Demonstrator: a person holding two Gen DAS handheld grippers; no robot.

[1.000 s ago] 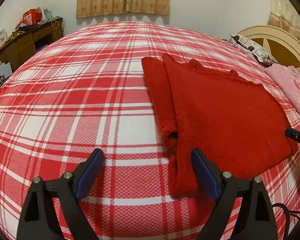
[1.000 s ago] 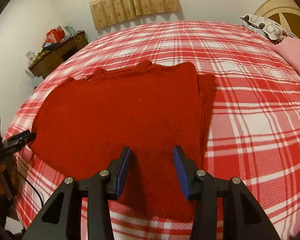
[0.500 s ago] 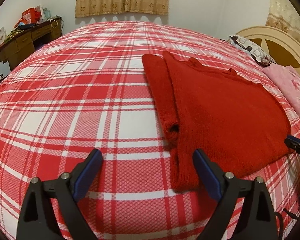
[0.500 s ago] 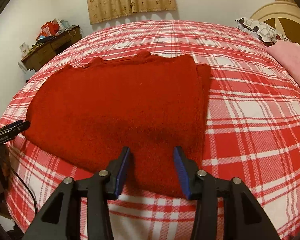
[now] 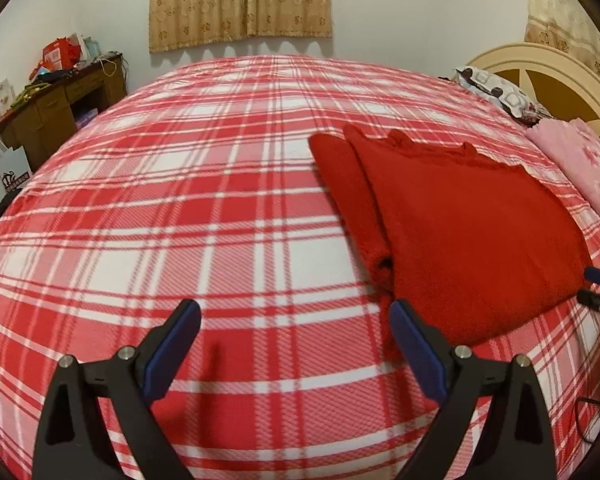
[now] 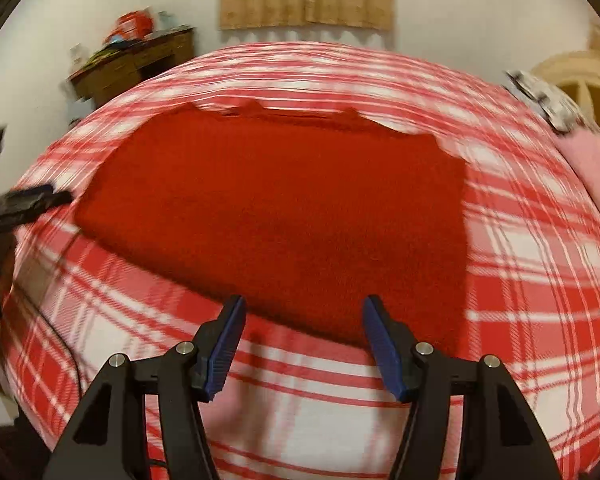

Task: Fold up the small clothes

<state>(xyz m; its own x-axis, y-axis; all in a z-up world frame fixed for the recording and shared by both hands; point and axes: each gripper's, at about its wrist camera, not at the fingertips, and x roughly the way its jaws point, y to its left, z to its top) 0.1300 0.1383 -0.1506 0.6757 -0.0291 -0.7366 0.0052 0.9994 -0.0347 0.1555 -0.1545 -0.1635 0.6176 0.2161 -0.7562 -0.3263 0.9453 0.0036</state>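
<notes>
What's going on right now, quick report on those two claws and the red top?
Left gripper open, empty. Right gripper open, empty. Red sweater flat on plaid bed, untouched. Nothing in the way.

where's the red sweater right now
The sweater lies flat on the plaid bed, right of centre in the left wrist view, near the pink blanket.

Warm, even indoor light; fisheye bending darkens the corners, and motion blur smears the right-wrist view around the bedspread point(image 6: 540, 280).

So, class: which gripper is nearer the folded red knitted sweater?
Right, marginally. The right gripper faces the sweater's near hem; the left gripper sits off its corner, mostly over plaid bedsheet.
</notes>
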